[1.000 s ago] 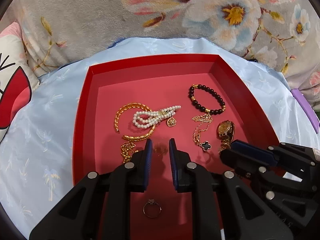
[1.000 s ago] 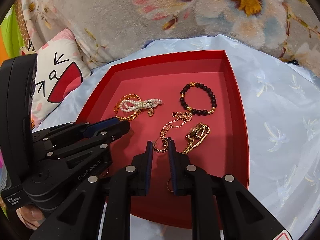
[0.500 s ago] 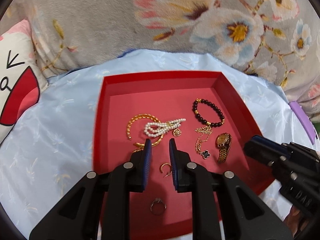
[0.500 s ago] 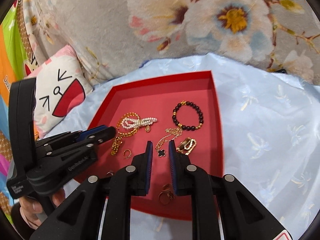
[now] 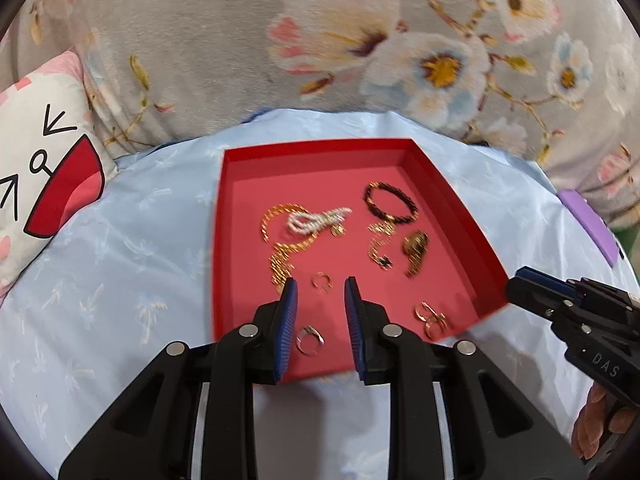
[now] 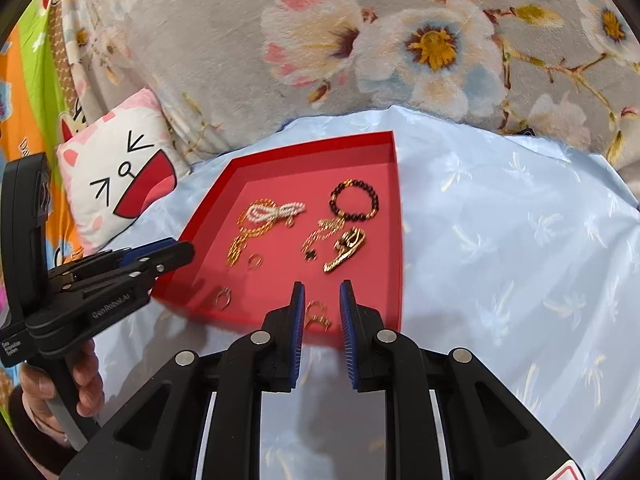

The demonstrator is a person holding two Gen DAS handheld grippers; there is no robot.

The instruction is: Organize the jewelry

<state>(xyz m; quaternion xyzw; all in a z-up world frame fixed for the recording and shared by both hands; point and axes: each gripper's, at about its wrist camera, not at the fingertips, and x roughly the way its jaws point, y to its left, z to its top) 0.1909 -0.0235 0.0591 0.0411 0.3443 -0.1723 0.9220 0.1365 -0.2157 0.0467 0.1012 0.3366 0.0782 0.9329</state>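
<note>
A red tray point(image 5: 219, 264) point(image 6: 397, 200) lies on a light-blue cloth. It holds a pearl bracelet point(image 5: 316, 218) point(image 6: 276, 212), a dark bead bracelet point(image 5: 390, 202) point(image 6: 354, 200), a gold watch point(image 5: 416, 248) point(image 6: 346, 248), a chain with a black clover point(image 5: 380, 250) point(image 6: 318, 238), a gold chain point(image 5: 280, 258) and loose rings point(image 5: 310, 338) point(image 6: 318, 314). My left gripper point(image 5: 320, 280) point(image 6: 188, 248) hovers over the tray's near edge. Its jaws are opening, with nothing pressed between them. My right gripper point(image 6: 320, 283) point(image 5: 516, 284) hangs by the near right corner, jaws slightly apart and empty.
A grey floral blanket point(image 5: 360, 60) rises behind the cloth. A cartoon-face pillow point(image 5: 40, 168) point(image 6: 120, 176) lies at the left. A purple object point(image 5: 588, 224) sits at the right edge. A person's hand point(image 6: 84, 376) holds the left gripper's handle.
Both grippers have drawn back and up from the tray, which now looks smaller and farther. The left jaws stand a little wider. The jewelry has stayed in place.
</note>
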